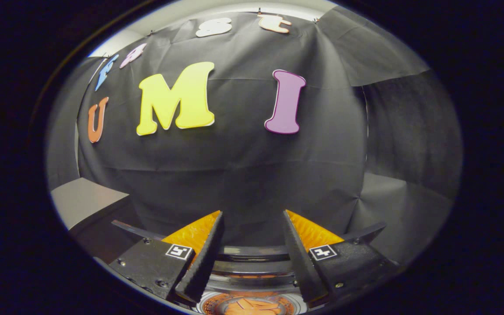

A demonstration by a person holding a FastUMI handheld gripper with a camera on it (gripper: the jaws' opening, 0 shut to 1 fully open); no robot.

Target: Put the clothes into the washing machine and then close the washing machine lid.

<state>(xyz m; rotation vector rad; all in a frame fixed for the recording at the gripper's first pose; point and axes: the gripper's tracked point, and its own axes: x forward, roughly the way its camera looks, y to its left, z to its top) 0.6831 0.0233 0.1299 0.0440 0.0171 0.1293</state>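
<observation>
Two fingers (211,245) spread apart, empty, above one washing machine (252,280).

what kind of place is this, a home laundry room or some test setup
Likely a staged test booth, not a home: a draped black cloth wall stands behind a round top-loading washing machine opening just below the open gripper, its fingers holding nothing.
</observation>
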